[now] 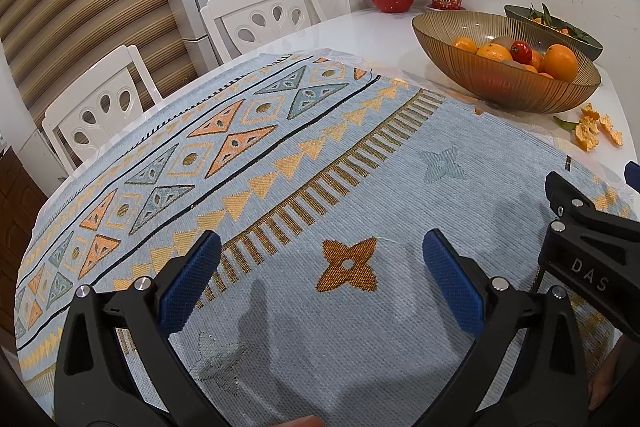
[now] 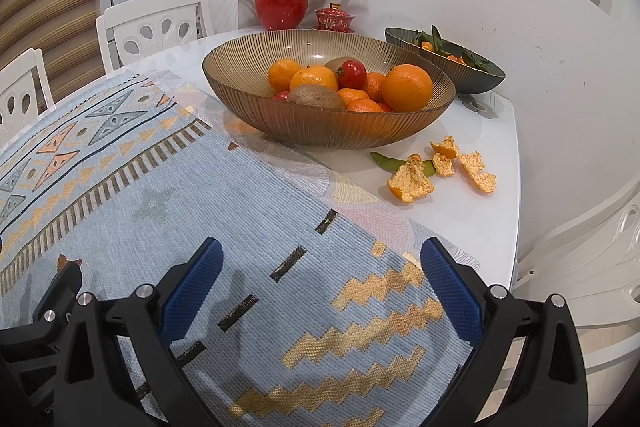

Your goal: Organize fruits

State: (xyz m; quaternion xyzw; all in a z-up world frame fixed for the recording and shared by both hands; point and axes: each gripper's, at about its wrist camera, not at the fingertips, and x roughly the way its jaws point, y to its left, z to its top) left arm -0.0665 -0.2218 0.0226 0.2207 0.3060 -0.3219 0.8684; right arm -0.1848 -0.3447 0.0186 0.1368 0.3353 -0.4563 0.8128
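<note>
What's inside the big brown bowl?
The brown bowl holds oranges, tomatoes and kiwis. Whatever lies underneath that pile is hidden.

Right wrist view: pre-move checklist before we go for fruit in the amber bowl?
1. Right tongs open and empty: ok.
2. Left tongs open and empty: ok.
3. Amber bowl upright on the table, fruit in it: ok.
4. Top fruit reachable: large orange and tomato sit unobstructed on the pile: ok.
5. Path to bowl: only the woven mat lies between tongs and bowl: ok.
6. Table tidy: orange peels lie loose to the right of the bowl: not ok.
</note>
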